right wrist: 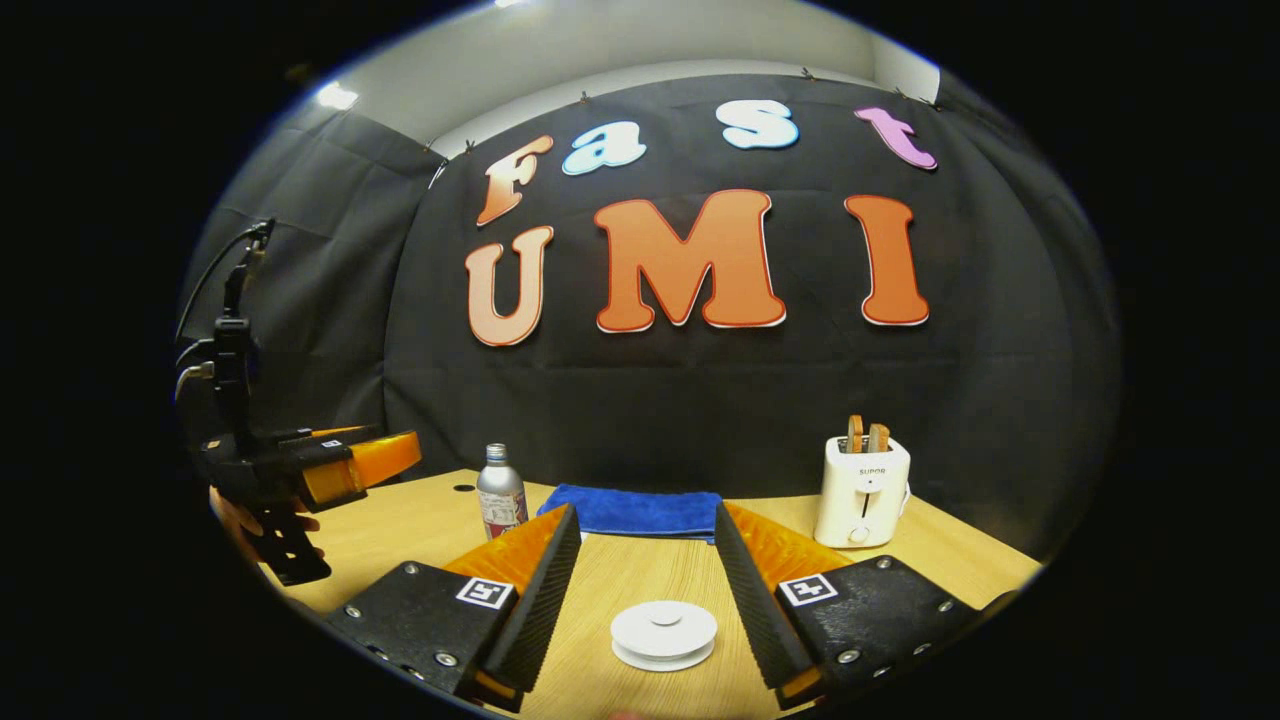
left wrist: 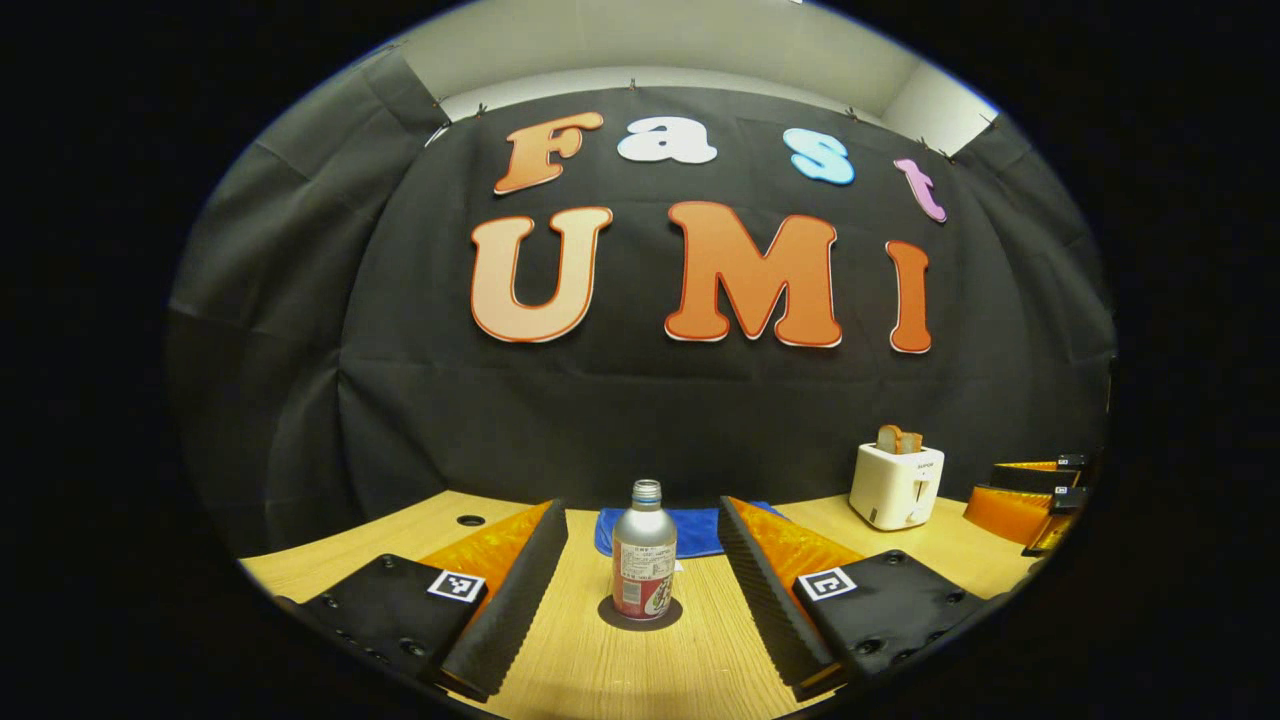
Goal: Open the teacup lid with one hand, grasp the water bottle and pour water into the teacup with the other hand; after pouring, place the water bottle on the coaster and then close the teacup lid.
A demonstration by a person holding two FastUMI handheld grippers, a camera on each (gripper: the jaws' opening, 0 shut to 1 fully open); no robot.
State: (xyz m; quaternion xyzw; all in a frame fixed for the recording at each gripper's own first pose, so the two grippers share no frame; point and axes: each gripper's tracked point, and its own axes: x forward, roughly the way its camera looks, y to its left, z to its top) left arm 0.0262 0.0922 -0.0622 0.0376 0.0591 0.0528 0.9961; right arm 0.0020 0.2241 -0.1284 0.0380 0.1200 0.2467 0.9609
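The white toaster (right wrist: 862, 491) on the table carries the brand word "SUPOR" on its front. The water bottle (left wrist: 643, 553) has a printed label, too small to read.

Black cloth wall (left wrist: 640, 400) behind a light wooden table (right wrist: 640, 570). Pale wall and ceiling above the cloth (left wrist: 650, 40). Bright ceiling light (right wrist: 335, 96) upper left, right gripper view.

- The water bottle (left wrist: 643, 551), silver metal with a red-and-white label and no cap, stands upright on a dark round coaster (left wrist: 640, 616) on the wooden table.
- The teacup (right wrist: 664, 635), white, round and low, sits on the table with its lid (right wrist: 664, 622) on.
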